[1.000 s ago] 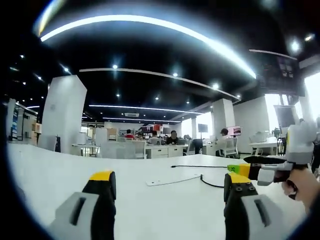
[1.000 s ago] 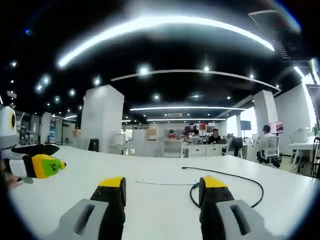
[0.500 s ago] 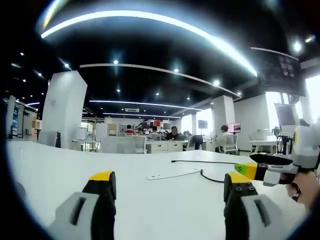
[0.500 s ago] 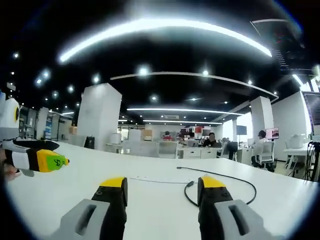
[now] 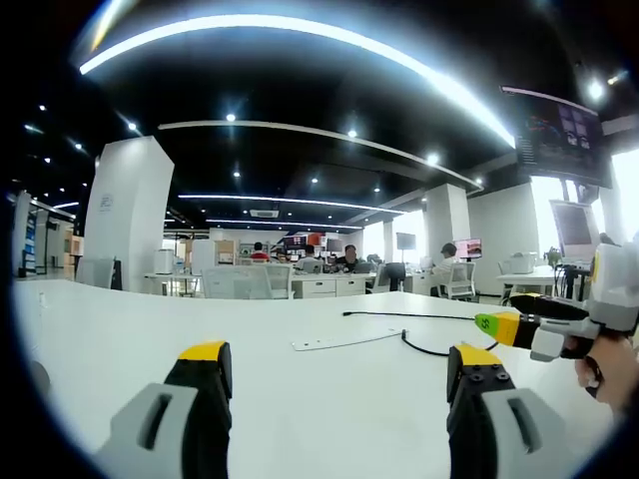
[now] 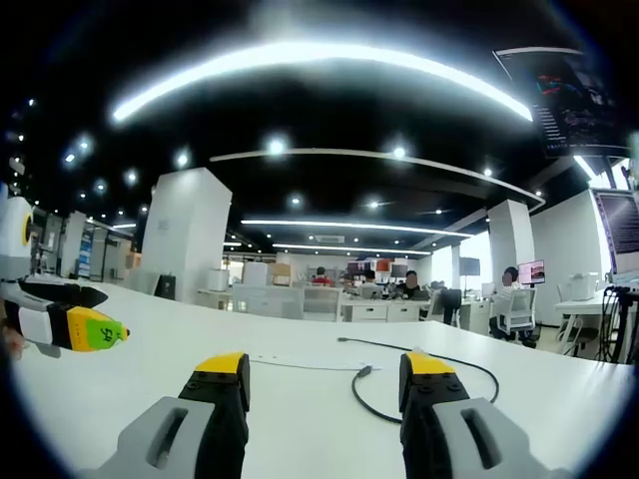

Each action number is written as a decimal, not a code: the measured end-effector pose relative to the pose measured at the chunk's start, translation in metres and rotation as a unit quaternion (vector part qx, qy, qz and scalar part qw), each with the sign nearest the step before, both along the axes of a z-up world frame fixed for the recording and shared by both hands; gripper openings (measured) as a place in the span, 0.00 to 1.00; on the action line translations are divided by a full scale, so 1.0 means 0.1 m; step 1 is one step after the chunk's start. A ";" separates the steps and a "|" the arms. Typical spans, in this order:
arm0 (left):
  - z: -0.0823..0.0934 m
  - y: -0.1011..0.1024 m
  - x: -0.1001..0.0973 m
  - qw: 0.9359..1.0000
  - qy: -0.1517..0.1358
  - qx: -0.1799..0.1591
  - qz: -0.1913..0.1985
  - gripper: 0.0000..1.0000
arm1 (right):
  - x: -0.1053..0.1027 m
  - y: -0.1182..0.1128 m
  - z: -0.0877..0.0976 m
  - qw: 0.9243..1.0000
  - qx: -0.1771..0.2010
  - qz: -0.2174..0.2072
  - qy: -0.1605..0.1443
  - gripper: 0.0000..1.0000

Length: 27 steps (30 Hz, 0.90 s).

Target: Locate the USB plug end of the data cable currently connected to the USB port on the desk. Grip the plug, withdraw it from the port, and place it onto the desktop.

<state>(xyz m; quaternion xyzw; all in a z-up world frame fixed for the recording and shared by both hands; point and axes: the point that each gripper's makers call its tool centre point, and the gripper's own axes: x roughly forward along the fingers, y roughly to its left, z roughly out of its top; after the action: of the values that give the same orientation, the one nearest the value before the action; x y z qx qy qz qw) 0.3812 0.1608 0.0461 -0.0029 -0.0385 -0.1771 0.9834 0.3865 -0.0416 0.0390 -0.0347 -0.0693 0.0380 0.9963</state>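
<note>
Data cable [image 6: 429, 374] lies looped on counter [image 6: 300, 399], plug end near right tongs [image 6: 324, 384]. Both tongs, left [image 5: 334, 374] included, open, empty; views dropped lower since earlier. Approach phase, plug ungripped.

The left gripper [image 5: 334, 384] hovered low over the white counter [image 5: 120, 339], jaws spread apart with nothing between them. A black data cable [image 5: 424, 349] lay on the counter beside a flat white strip [image 5: 344, 341]. The right gripper [image 5: 514, 327] entered from the right, held by a hand [image 5: 609, 364].
</note>
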 end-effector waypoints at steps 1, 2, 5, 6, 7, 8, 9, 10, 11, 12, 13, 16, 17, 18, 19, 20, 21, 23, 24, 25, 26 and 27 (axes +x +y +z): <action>0.00 0.00 0.00 1.000 -0.001 0.000 0.001 0.89 | 0.00 0.00 0.01 1.000 -0.001 -0.001 -0.001 0.61; 0.01 0.01 -0.01 1.000 -0.002 0.000 0.001 0.89 | -0.01 -0.01 0.01 1.000 -0.001 -0.002 -0.004 0.61; 0.02 0.01 -0.01 1.000 -0.003 -0.005 0.001 0.89 | -0.02 -0.03 0.03 1.000 0.001 -0.006 -0.010 0.61; 0.02 0.01 0.00 1.000 -0.002 -0.007 0.000 0.89 | -0.02 -0.04 0.04 1.000 0.003 -0.006 -0.011 0.61; 0.01 0.00 0.00 1.000 -0.001 -0.009 -0.003 0.89 | -0.02 -0.04 0.04 1.000 0.004 -0.006 -0.011 0.61; 0.01 0.00 0.00 1.000 0.000 -0.010 -0.004 0.89 | -0.02 -0.04 0.04 1.000 0.005 -0.005 -0.012 0.61; 0.00 -0.01 -0.01 1.000 0.000 -0.009 -0.005 0.89 | -0.02 -0.04 0.04 1.000 0.006 -0.004 -0.012 0.61; 0.00 -0.01 0.00 1.000 0.001 -0.007 -0.004 0.89 | -0.02 -0.03 0.04 1.000 0.004 -0.003 -0.013 0.61; 0.00 -0.01 0.00 1.000 0.001 -0.005 -0.004 0.89 | -0.02 -0.01 0.04 1.000 0.000 -0.002 -0.013 0.60; -0.01 -0.01 -0.01 1.000 0.001 -0.005 -0.004 0.89 | -0.02 0.00 0.03 1.000 -0.002 -0.002 -0.013 0.60; -0.01 -0.01 -0.01 1.000 0.001 -0.005 -0.005 0.89 | -0.01 0.01 0.03 1.000 -0.005 -0.001 -0.012 0.60; -0.01 0.00 0.00 1.000 0.001 -0.005 -0.004 0.89 | -0.01 0.02 0.02 1.000 -0.010 -0.001 -0.011 0.60; -0.01 0.01 0.00 1.000 0.001 -0.005 -0.003 0.89 | -0.01 0.02 0.02 1.000 -0.011 -0.001 -0.011 0.60; -0.01 0.01 0.01 1.000 0.002 -0.006 -0.003 0.89 | 0.00 0.02 0.02 1.000 -0.011 -0.001 -0.011 0.60; -0.01 0.02 0.01 1.000 0.002 -0.007 -0.002 0.89 | 0.00 0.02 0.03 1.000 -0.011 -0.001 -0.011 0.60; -0.01 0.03 0.01 1.000 0.003 -0.008 -0.002 0.89 | 0.00 0.02 0.03 1.000 -0.011 -0.001 -0.012 0.60; -0.01 0.02 0.01 1.000 0.003 -0.008 -0.003 0.89 | 0.00 0.03 0.03 1.000 -0.012 -0.001 -0.012 0.60; -0.01 0.02 0.01 1.000 0.002 -0.007 -0.004 0.89 | 0.00 0.04 0.03 1.000 -0.016 0.000 -0.012 0.60; 0.01 0.01 0.00 1.000 0.000 -0.007 -0.005 0.89 | 0.00 0.05 0.04 1.000 -0.018 0.000 -0.013 0.60; 0.01 0.01 0.00 1.000 -0.002 -0.007 -0.005 0.89 | 0.00 0.06 0.05 1.000 -0.020 0.000 -0.015 0.60; 0.01 0.02 0.01 1.000 -0.001 -0.006 -0.005 0.89 | 0.00 0.06 0.05 1.000 -0.022 -0.001 -0.015 0.60; 0.00 0.02 0.01 1.000 0.001 -0.006 -0.005 0.89 | 0.00 0.06 0.05 1.000 -0.023 -0.001 -0.015 0.60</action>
<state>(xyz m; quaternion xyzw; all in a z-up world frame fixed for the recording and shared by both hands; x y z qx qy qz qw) 0.3821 0.1626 0.0463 -0.0090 -0.0388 -0.1822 0.9824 0.3868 -0.0360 0.0437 -0.0578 -0.0831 0.0378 0.9941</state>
